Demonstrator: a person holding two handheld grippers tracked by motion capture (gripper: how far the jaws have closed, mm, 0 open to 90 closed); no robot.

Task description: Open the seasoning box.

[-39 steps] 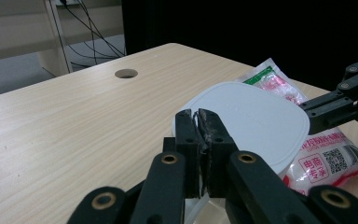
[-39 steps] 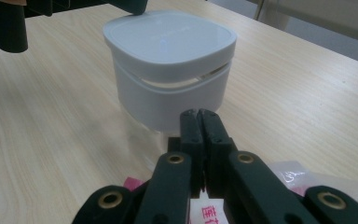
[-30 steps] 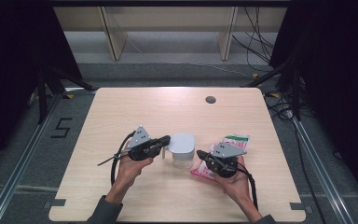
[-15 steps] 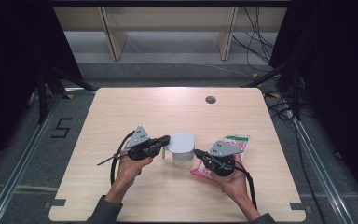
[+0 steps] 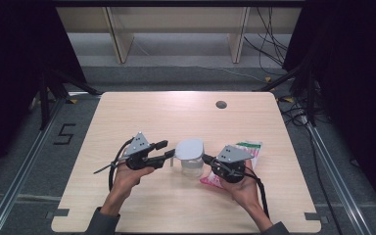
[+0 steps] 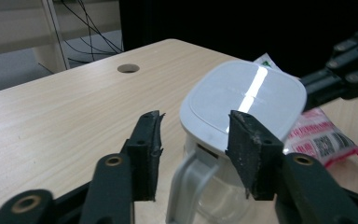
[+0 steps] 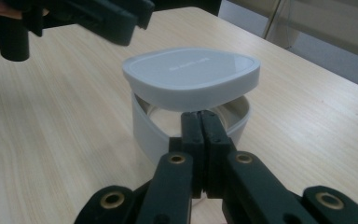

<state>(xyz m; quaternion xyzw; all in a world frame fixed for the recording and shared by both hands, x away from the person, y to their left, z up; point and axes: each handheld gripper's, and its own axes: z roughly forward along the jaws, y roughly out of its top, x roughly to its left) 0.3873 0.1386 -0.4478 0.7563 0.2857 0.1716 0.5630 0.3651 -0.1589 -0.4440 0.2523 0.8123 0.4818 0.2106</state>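
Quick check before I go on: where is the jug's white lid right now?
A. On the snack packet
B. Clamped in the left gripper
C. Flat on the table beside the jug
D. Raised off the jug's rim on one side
D: in the right gripper view the lid tilts above the jug, a gap showing beneath it.

White lid [image 5: 190,147] on a clear jug [image 5: 192,166]; red, white and green packet [image 5: 247,149]; pale wood-grain worktop [image 5: 176,112]; black hand-held grippers.
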